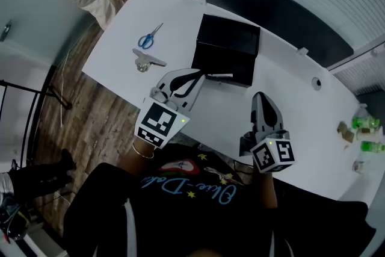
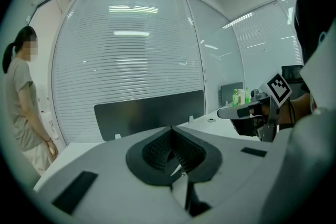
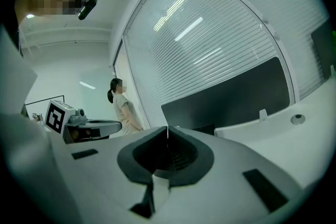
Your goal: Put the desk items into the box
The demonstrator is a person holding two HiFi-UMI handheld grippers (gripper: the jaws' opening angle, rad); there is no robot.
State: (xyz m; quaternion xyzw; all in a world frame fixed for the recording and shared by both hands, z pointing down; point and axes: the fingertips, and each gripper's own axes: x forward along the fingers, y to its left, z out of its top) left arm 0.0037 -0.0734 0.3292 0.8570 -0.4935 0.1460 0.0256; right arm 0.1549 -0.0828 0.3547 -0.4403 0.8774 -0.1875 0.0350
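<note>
Notably, box (image 1: 228, 34) interior too dark, left tool (image 1: 200, 74) closed empty, right tool (image 1: 259, 96) likewise

Head view looks steeply down — both gripper views skim the same desk (image 1: 289, 123) toward the blinds (image 2: 131, 60).

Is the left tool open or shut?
Shut: in its own view the left tool has its jaws meeting, with nothing between them.

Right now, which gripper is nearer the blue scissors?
Left. The left gripper is at the box's front edge, a little way from the scissors; the right gripper is farther off, beyond the left one.
</note>
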